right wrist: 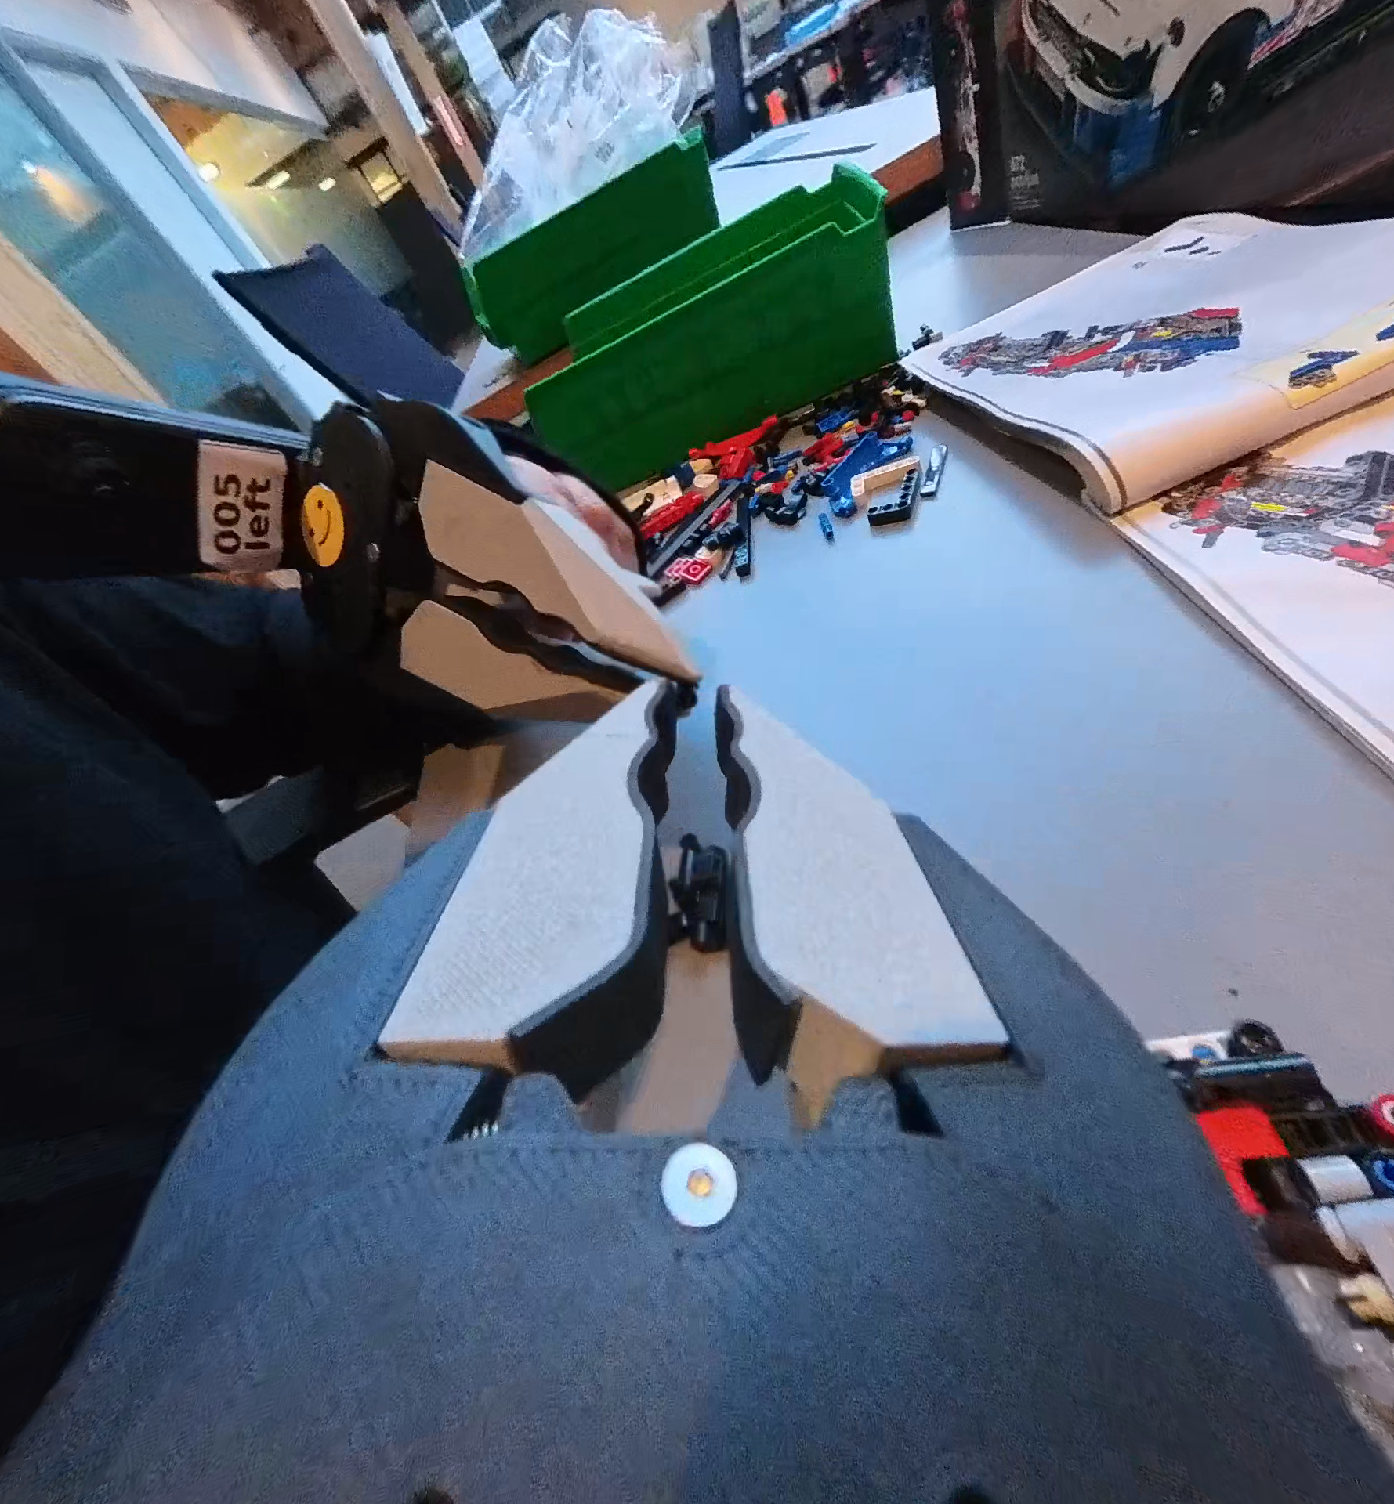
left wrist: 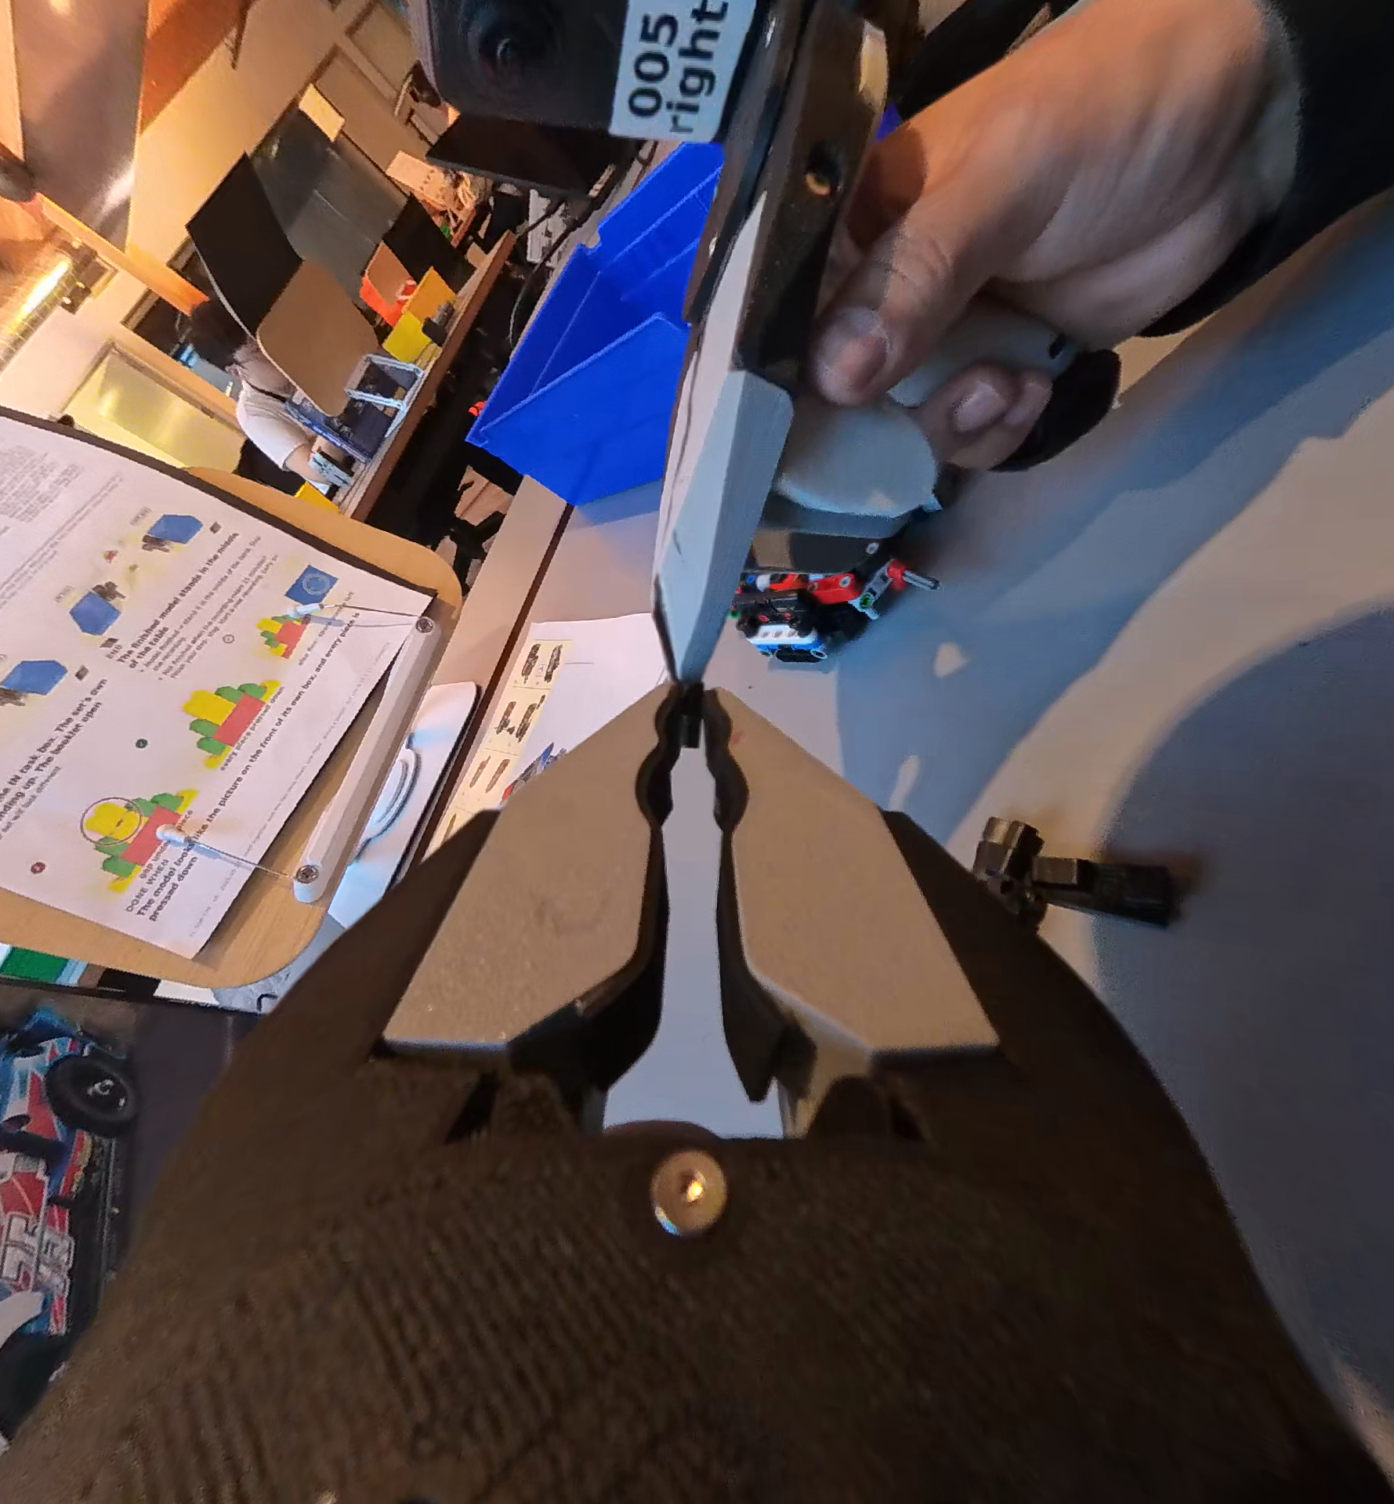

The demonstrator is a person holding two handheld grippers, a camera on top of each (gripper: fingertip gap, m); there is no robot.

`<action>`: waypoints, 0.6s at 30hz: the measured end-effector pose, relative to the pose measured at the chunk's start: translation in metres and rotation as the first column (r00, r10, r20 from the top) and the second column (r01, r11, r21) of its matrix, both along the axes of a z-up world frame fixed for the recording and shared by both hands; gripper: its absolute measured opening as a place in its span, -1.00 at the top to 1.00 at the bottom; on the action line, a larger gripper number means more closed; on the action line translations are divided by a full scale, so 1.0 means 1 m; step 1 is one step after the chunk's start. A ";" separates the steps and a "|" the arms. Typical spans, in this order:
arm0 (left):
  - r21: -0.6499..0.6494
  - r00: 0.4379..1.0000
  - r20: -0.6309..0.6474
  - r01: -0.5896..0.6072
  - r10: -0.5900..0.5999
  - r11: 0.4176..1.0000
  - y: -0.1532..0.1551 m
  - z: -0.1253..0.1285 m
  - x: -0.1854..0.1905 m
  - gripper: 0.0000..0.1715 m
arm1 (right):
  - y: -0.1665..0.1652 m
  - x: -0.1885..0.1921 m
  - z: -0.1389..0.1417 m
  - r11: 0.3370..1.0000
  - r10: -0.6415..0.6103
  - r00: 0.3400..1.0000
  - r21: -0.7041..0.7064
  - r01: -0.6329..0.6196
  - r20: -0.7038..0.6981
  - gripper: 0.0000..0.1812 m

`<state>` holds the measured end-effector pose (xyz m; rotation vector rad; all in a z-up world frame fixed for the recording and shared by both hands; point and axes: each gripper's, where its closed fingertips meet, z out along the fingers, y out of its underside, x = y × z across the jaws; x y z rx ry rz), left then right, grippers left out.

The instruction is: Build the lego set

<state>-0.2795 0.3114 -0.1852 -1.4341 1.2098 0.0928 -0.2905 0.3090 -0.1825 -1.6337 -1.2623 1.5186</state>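
My left gripper is shut on a small black lego piece at its fingertips. It reaches in from the left in the right wrist view. My right gripper is slightly open, and its left fingertip touches that small black piece. In the left wrist view the right gripper comes down from above, tip to tip, held by a hand. Another black piece shows farther back in the right gripper's gap; I cannot tell whether it is held.
A part-built model stands on the grey table and also shows in the right wrist view. A black sub-assembly lies nearby. Loose pieces lie before green bins. An open booklet, a blue bin and a clipboard sheet surround them. Left and right tips are no more than a few centimetres apart.
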 end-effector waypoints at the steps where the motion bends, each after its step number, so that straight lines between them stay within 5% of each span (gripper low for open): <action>1: 0.008 1.000 0.005 -0.006 0.006 1.000 0.001 0.001 -0.001 0.99 | -0.001 0.000 0.000 1.000 0.011 1.000 -0.011 -0.011 -0.004 0.99; 18: 0.002 0.999 0.028 0.020 -0.020 1.000 0.000 0.001 -0.003 1.00 | -0.002 -0.005 -0.002 0.993 0.060 0.998 -0.103 -0.063 -0.034 1.00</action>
